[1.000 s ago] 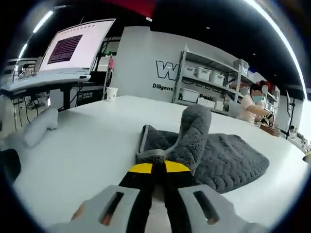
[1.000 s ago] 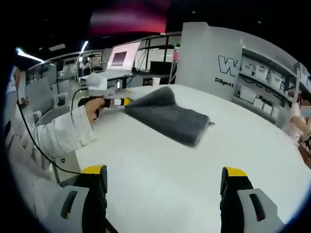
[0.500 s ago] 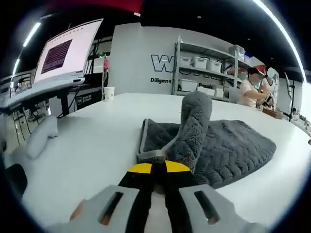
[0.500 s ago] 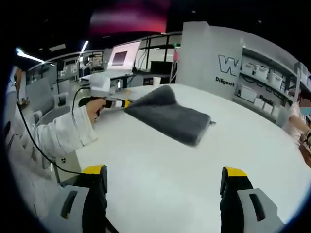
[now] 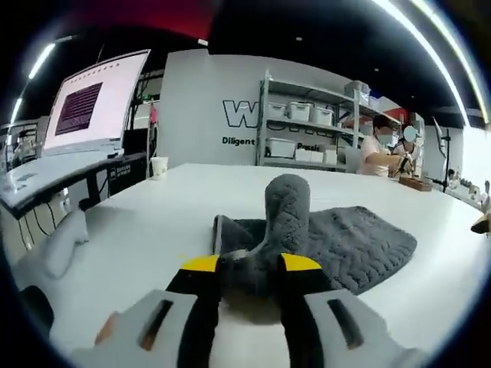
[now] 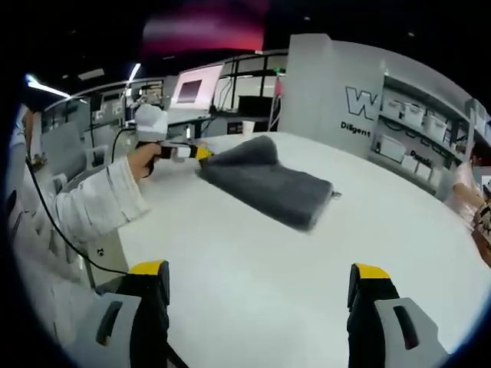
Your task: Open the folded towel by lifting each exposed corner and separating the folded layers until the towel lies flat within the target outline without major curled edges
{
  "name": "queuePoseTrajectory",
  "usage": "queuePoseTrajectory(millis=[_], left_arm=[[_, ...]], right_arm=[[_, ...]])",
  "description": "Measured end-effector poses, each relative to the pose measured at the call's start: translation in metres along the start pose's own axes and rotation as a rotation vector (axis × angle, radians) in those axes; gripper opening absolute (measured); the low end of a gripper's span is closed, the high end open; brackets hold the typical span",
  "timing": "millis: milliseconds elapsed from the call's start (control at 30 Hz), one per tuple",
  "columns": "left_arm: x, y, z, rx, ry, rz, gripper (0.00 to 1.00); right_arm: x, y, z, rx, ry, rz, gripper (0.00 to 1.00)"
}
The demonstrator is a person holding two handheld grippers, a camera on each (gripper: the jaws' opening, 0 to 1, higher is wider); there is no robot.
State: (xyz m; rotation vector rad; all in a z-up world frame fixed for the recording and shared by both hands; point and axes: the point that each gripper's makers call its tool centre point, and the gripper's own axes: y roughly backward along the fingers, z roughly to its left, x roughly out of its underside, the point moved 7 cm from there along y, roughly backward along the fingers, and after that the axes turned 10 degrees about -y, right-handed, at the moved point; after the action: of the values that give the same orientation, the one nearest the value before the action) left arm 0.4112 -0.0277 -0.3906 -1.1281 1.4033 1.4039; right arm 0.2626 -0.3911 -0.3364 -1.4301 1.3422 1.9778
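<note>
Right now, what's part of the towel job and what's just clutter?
Job:
- grey towel, still folded, one corner lifted
- left gripper, jaws around that towel corner
- right gripper, open, away from the towel
- white table

Lying about:
- paper cup
- white roll
- screen
- shelves with bins

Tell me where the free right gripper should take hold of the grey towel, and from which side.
Probably the corner nearest the right gripper, which is open and clear of the towel. In the right gripper view that corner juts out over the white table, so come in low from the near side. The left gripper grips the far edge, raising a hump there.
</note>
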Motion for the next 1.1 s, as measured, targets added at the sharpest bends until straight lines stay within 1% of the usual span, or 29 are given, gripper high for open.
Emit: queuePoseTrajectory(millis=[33, 100, 167, 200, 233, 300, 333, 367, 400, 433, 500, 567, 600, 633, 767, 867, 900, 933, 967, 1033, 1100], left_arm=[[0.000, 0.002, 0.002, -0.013, 0.005, 0.000, 0.35], [0.002, 0.002, 0.003, -0.013, 0.014, 0.003, 0.38], [0.003, 0.000, 0.003, -0.016, -0.037, 0.033, 0.43], [0.005, -0.001, -0.001, -0.018, -0.117, 0.064, 0.45], [0.003, 0.001, -0.001, -0.012, -0.136, 0.066, 0.48], [0.001, 0.002, -0.002, -0.004, -0.142, 0.062, 0.53], [-0.005, 0.005, -0.001, 0.010, -0.144, 0.036, 0.56], [-0.007, 0.005, -0.001, 0.015, -0.143, 0.029, 0.57], [-0.013, 0.008, -0.001, 0.028, -0.135, 0.000, 0.58], [-0.020, 0.012, -0.001, 0.065, -0.116, -0.013, 0.61], [-0.025, 0.014, 0.000, 0.066, -0.146, -0.019, 0.66], [-0.031, 0.020, 0.002, 0.063, -0.158, -0.043, 0.71], [-0.038, 0.025, 0.003, 0.077, -0.164, -0.063, 0.73], [-0.044, 0.028, 0.002, 0.108, -0.166, -0.069, 0.75], [-0.050, 0.034, -0.001, 0.165, -0.178, -0.055, 0.84], [-0.050, 0.042, -0.012, 0.279, -0.126, -0.029, 0.88], [-0.052, 0.052, -0.021, 0.336, -0.128, -0.011, 0.90], [-0.054, 0.057, -0.023, 0.349, -0.129, -0.006, 0.91], [-0.057, 0.061, -0.025, 0.365, -0.128, -0.015, 0.92], [-0.056, 0.062, -0.026, 0.368, -0.125, -0.009, 0.97], [-0.054, 0.063, -0.027, 0.378, -0.132, 0.005, 0.99]], right_arm=[[0.000, -0.001, 0.002, -0.006, 0.001, 0.001, 0.96], [0.000, -0.001, 0.002, -0.007, -0.002, 0.003, 0.96], [0.001, -0.001, 0.002, -0.007, -0.002, 0.004, 0.96], [0.001, -0.002, 0.002, -0.011, -0.002, 0.005, 0.96], [0.002, -0.002, 0.002, -0.011, 0.000, 0.011, 0.96], [0.002, -0.001, 0.002, -0.011, 0.000, 0.010, 0.96], [0.002, -0.001, 0.002, -0.013, -0.001, 0.008, 0.96], [0.002, -0.001, 0.002, -0.012, -0.001, 0.007, 0.96], [0.002, -0.001, 0.002, -0.012, -0.001, 0.007, 0.96], [0.001, -0.001, 0.003, -0.015, 0.002, 0.007, 0.96], [0.001, -0.001, 0.003, -0.013, 0.003, 0.009, 0.96], [0.001, -0.001, 0.002, -0.011, 0.002, 0.008, 0.97], [0.000, -0.001, 0.003, -0.010, 0.003, 0.008, 0.97], [-0.001, -0.001, 0.004, -0.014, 0.006, 0.007, 0.97], [-0.001, -0.002, 0.006, -0.015, 0.009, 0.008, 0.96], [-0.002, -0.003, 0.004, -0.010, -0.001, 0.005, 0.96], [-0.002, -0.003, 0.003, -0.002, 0.001, 0.006, 0.96], [-0.003, -0.003, 0.001, 0.002, -0.002, 0.006, 0.96], [-0.003, -0.005, 0.000, 0.008, -0.002, 0.008, 0.96], [-0.004, -0.006, -0.002, 0.013, -0.001, 0.007, 0.96], [-0.006, -0.007, -0.003, 0.017, -0.001, 0.003, 0.96]])
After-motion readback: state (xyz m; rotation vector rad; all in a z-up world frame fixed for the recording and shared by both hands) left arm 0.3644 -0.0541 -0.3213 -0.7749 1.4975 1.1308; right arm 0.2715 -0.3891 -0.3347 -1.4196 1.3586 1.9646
